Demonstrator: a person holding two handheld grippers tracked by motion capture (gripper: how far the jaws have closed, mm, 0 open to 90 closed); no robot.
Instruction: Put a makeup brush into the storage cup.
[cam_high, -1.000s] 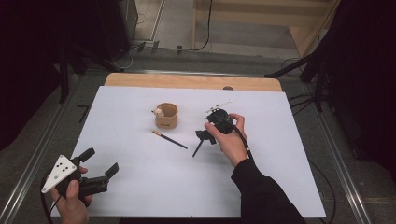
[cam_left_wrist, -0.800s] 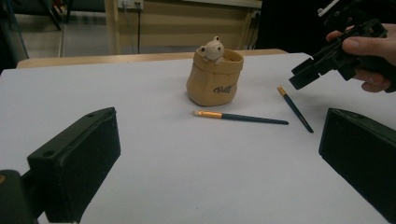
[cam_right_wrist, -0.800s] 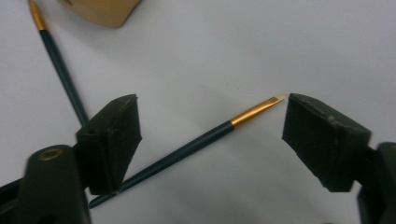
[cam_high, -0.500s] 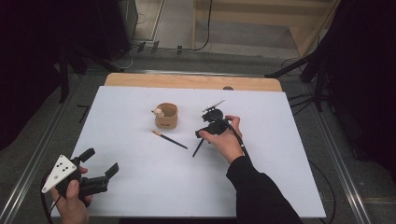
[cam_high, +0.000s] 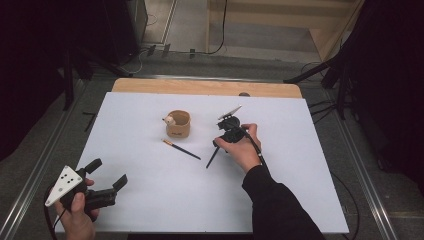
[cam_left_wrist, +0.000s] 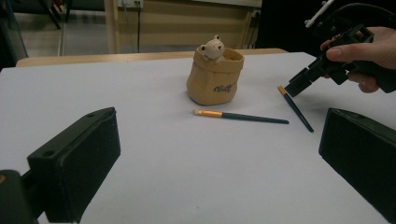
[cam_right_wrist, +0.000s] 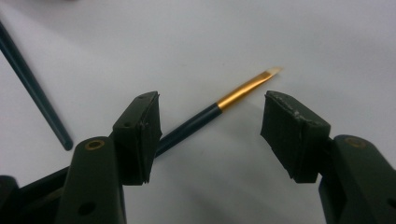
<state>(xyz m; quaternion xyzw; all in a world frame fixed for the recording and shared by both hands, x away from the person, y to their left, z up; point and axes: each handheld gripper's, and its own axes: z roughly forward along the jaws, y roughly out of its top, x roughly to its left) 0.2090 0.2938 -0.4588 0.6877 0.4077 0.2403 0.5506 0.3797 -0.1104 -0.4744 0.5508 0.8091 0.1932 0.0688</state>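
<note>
The right gripper (cam_high: 218, 141) sits near the middle of the white table (cam_high: 150, 210), tilted down over the gold-banded end of a dark-handled brush (cam_right_wrist: 233, 95). Its jaws have just been closing, yet they remain apart with the brush between them; the left jaw looks to be against the handle, though the angle is too close to be sure, and the right jaw stands clear of the bristle tip. A second brush (cam_high: 181, 149) lies flat just to the left, near but apart from the first, and behind it stands a small tan pouch holder (cam_high: 178, 124) with a bear figure at its rim. The left gripper (cam_high: 104, 179) rests by the near left corner, close to the front edge, with its jaws spread wide and nothing between them. Bare white surface lies between the two grippers, and more to the right of the right hand (cam_high: 242, 150) toward the table's right edge.
</note>
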